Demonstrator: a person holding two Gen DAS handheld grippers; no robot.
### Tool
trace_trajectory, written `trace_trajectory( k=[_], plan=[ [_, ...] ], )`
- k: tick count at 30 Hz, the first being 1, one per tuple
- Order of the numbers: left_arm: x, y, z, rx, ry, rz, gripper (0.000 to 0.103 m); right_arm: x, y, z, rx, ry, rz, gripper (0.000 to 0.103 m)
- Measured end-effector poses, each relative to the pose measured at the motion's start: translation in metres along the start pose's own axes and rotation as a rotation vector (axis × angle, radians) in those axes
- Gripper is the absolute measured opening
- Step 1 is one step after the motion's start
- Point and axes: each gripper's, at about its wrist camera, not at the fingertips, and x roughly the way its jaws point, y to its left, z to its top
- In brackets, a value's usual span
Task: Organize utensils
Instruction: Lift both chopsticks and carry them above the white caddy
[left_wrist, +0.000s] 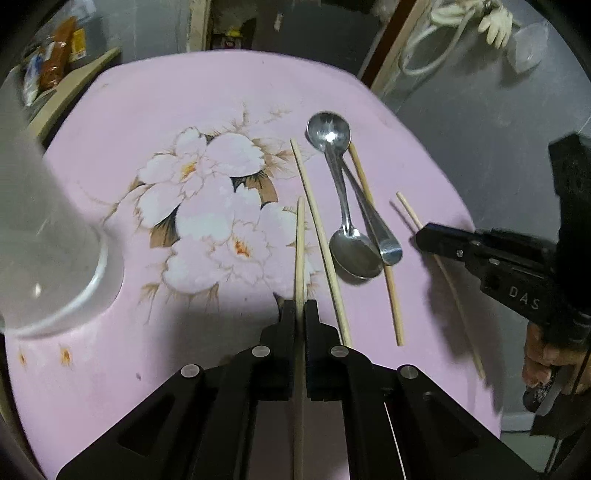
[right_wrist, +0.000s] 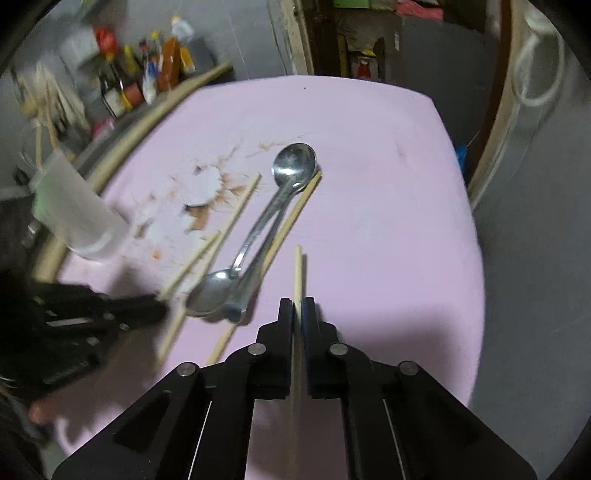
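My left gripper (left_wrist: 300, 306) is shut on a pale wooden chopstick (left_wrist: 300, 240) that sticks out forward over the flower print. In the right wrist view the left gripper (right_wrist: 147, 308) shows at the left with that chopstick (right_wrist: 190, 264). My right gripper (right_wrist: 297, 306) is shut on another chopstick (right_wrist: 297, 273); in the left wrist view the right gripper (left_wrist: 421, 234) pinches that chopstick (left_wrist: 406, 205) near its far end. Two metal spoons (left_wrist: 341, 192) (right_wrist: 266, 221) lie crossed, head to tail, between two loose chopsticks (left_wrist: 317, 229) (left_wrist: 391, 295). A translucent cup (left_wrist: 48, 240) (right_wrist: 77, 218) stands at the left.
The pink table (left_wrist: 147, 110) (right_wrist: 388, 184) drops off close behind the right gripper, with grey floor beyond. Bottles and jars (right_wrist: 147, 74) stand on a shelf beyond the back left. A white cord (left_wrist: 443, 37) hangs by a wooden frame at the back right.
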Motion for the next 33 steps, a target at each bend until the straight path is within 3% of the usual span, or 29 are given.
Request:
trace_trajectory(
  k=[6,9,12,18,26,33],
  plan=[
    [-0.037,0.004,-0.032,-0.012,-0.161,-0.054,0.002,-0.047,0.023,-0.037,-0.044,-0.242,0.086,0.003],
    [-0.067,0.007,-0.043,-0.024,-0.307,-0.066,0.002,-0.071,0.046,-0.049,-0.097,-0.382,0.108,0.003],
    [-0.092,0.000,-0.045,-0.030,-0.464,-0.063,0.002,-0.095,0.067,-0.056,-0.121,-0.580,0.150,0.003],
    [-0.153,0.006,-0.053,0.017,-0.753,-0.046,0.002,-0.115,0.106,-0.036,-0.159,-0.834,0.214,0.003],
    [-0.228,0.047,-0.035,0.011,-1.005,0.103,0.002,-0.122,0.161,0.015,-0.203,-1.045,0.320,0.003],
    [-0.246,0.130,-0.014,-0.075,-1.127,0.227,0.002,-0.111,0.203,0.057,-0.220,-1.140,0.395,0.003]
  ],
)
